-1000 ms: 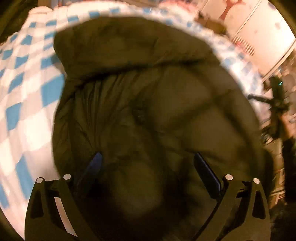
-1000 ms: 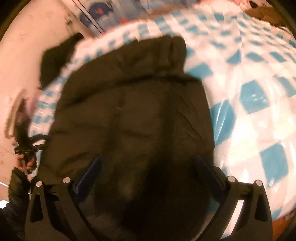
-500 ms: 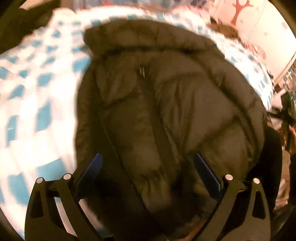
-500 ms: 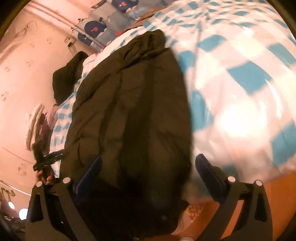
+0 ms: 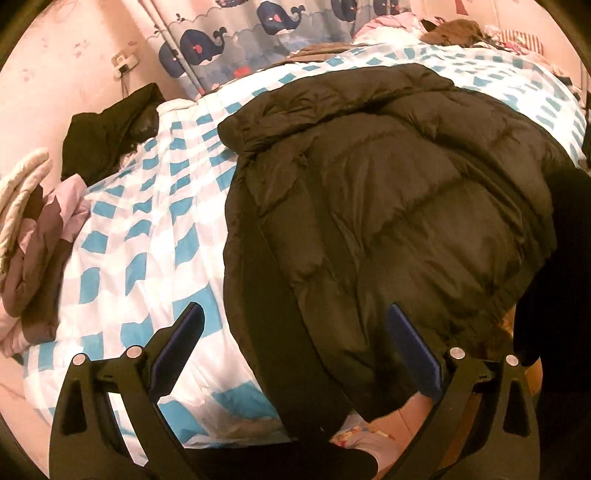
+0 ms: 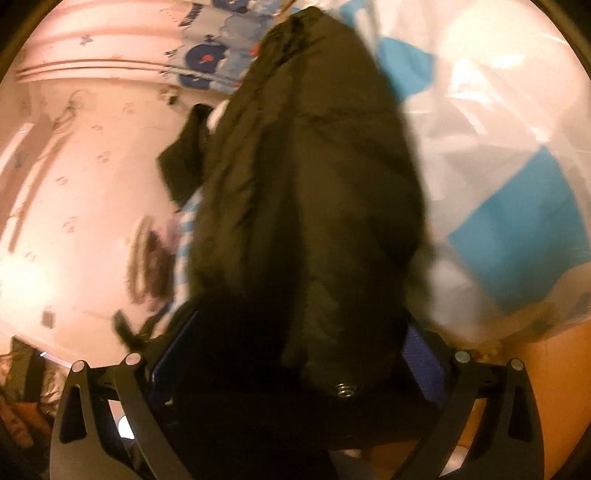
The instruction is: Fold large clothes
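Observation:
A large black puffer jacket (image 5: 388, 206) lies zipped up on a blue-and-white checked bedcover (image 5: 147, 229), collar at the far end and hem hanging over the near bed edge. My left gripper (image 5: 295, 343) is open just above that edge, its blue-padded fingers (image 5: 181, 339) wide apart with the jacket's lower left part between them. In the blurred right wrist view the jacket (image 6: 314, 184) fills the middle. My right gripper (image 6: 299, 347) is open and low at the hem, which bulges between its fingers and touches both pads.
Another black garment (image 5: 110, 125) lies at the bed's far left corner, and a pile of purple and brown clothes (image 5: 37, 236) sits on the left side. A whale-print curtain (image 5: 258, 33) hangs behind. A dark sleeve (image 5: 565, 229) crosses the right edge. Wooden floor (image 6: 546, 369) lies below.
Both grippers have drawn back from over the jacket toward the near bed edge. The left view now takes in the whole jacket; the right one has dropped to the hem.

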Tool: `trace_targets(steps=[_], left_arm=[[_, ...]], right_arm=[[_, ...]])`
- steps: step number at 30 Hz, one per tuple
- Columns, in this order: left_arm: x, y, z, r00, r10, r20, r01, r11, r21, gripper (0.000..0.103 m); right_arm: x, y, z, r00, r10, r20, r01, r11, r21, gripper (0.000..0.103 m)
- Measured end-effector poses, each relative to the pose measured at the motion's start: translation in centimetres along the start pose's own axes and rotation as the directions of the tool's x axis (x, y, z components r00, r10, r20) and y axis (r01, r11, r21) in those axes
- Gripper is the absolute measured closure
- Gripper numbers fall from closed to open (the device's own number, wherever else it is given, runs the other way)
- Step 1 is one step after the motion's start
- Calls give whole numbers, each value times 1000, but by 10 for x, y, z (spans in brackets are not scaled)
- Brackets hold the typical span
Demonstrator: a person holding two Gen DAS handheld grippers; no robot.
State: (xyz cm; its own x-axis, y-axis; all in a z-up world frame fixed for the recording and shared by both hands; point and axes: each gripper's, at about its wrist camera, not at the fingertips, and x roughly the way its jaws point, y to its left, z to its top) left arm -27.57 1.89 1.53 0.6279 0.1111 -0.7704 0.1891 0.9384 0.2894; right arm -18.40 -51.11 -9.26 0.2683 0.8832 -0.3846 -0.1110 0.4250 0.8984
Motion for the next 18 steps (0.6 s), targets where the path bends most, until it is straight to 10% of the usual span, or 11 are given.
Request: trace_targets(steps=[5, 10, 15, 18], left_arm=[[-1, 9, -9, 995, -100, -14, 99, 993, -68, 8], [8, 36, -18, 944, -329, 2, 317, 909, -272, 8], [25, 79, -39, 832, -546, 96, 504, 673, -541, 8], [34, 98, -55, 797, -585, 152, 528, 552, -645, 8]], right_arm=[[-5, 12, 5, 995, 103, -6, -103, 994, -33, 6], [-6, 3, 26, 999, 47, 7, -47, 999, 17, 6], [-6, 24, 35, 994, 109, -29, -110, 993, -38, 6], [-8, 47, 46, 986, 150, -71, -157, 982, -101, 6]])
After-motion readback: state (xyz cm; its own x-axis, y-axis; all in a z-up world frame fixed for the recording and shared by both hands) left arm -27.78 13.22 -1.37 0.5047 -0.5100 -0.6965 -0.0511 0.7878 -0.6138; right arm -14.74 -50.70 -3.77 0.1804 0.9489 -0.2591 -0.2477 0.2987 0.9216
